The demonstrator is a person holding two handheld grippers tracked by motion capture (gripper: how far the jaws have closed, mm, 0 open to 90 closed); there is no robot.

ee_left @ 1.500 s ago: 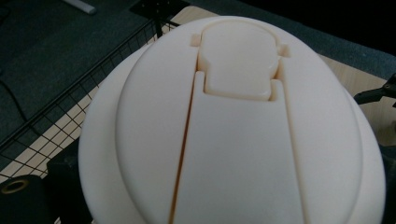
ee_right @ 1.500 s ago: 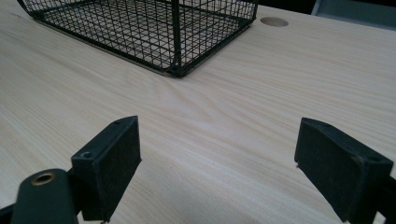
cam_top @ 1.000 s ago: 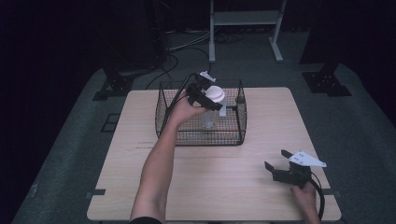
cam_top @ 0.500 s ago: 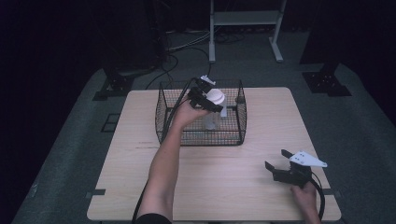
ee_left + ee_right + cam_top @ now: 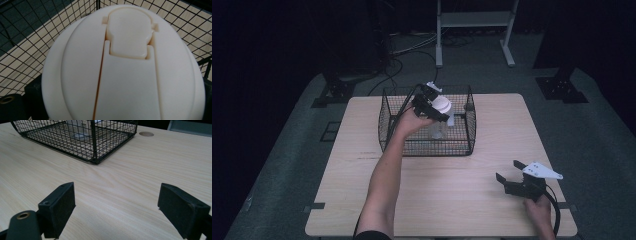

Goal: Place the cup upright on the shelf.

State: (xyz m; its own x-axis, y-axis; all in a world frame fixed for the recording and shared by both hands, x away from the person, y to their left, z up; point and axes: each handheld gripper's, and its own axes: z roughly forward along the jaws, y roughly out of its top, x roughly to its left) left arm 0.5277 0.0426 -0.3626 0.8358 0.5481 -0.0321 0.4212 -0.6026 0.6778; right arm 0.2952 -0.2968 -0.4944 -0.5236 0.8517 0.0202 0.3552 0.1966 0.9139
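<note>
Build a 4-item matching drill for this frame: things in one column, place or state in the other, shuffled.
Things:
1. clear bottle with white flip-top lid
2. black wire-mesh basket
3. left gripper
4. right gripper

Place or state:
A. fingers wide apart above bare tabletop
B. stands on the far half of the light wooden table
C. closed around the bottle, at its lid
D. inside the basket

Pairs: 1-D, 2-B, 3-C, 4-A

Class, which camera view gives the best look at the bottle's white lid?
The left gripper view: the white lid shows its flip cap and seams close up, held by the left gripper. The high view shows it small, above the wire basket. The right gripper view shows the bottle's base through the mesh.
</note>
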